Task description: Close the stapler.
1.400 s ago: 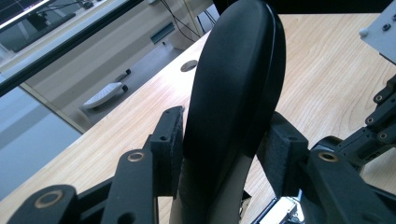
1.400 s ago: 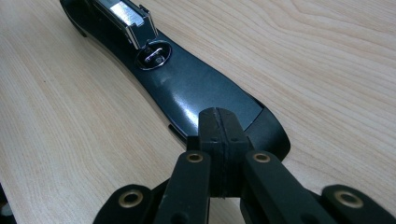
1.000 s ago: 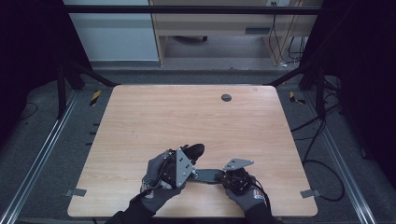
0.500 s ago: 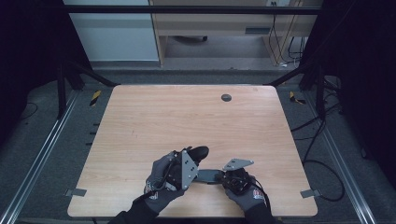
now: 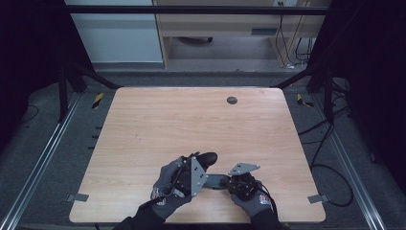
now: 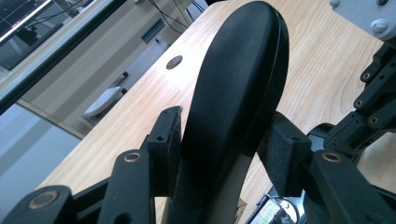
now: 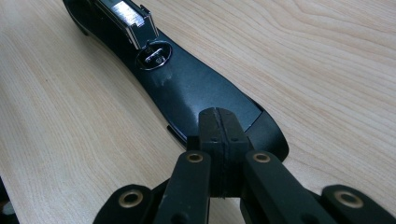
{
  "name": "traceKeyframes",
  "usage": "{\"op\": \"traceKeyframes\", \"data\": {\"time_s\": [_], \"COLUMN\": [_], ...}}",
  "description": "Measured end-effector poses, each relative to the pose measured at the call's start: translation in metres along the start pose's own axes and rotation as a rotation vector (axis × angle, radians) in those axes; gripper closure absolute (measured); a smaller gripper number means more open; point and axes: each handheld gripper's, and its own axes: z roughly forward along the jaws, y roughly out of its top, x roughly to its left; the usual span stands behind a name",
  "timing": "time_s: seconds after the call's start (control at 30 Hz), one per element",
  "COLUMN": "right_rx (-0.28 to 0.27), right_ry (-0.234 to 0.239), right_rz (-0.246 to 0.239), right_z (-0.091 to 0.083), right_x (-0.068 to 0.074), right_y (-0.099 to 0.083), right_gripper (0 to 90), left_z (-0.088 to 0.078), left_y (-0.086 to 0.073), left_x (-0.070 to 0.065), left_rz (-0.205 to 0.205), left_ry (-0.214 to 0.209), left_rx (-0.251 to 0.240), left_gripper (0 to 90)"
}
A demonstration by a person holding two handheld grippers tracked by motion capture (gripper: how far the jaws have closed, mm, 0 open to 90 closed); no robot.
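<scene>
- Stapler (image 5: 216,178), black, near the front edge of a wooden table (image 5: 191,120), between two gloved hands and swung open at its hinge.
- Top arm (image 6: 238,93) of the stapler raised steeply off the table and caught in the left gripper (image 5: 203,162); seen close in the left gripper view, jaws a modest way apart, with one pad (image 6: 170,140) pressed to one flank of the rounded black arm and the other (image 6: 285,154) against the opposite flank.
- Base (image 7: 187,88) lying flat on the wood, running from the left gripper toward the right gripper (image 5: 231,182).
- Right gripper's jaws (image 7: 219,126) closed fully, pad against pad, with nothing between them; tips set down on the near end of the base, as seen in the right gripper view.
- Staple magazine (image 7: 126,16) exposed at the far end of the base, a strip of silver staples catching the light.
- Round grommet hole (image 5: 231,100) at the far side of the table, well apart from the work.
</scene>
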Motion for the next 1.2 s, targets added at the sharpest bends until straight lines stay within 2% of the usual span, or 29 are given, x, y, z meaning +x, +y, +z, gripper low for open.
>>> {"op": "traceKeyframes", "data": {"time_s": [1.2], "right_rx": [-0.004], "right_ry": [-0.007], "right_rz": [-0.015], "right_z": [0.001], "right_x": [-0.001], "right_y": [0.0], "right_gripper": [90.0], "left_z": [0.015], "left_y": [-0.002], "left_x": [-0.02], "left_rz": [0.104], "left_ry": [-0.007], "left_rx": [0.026], "left_gripper": [50.5]}}
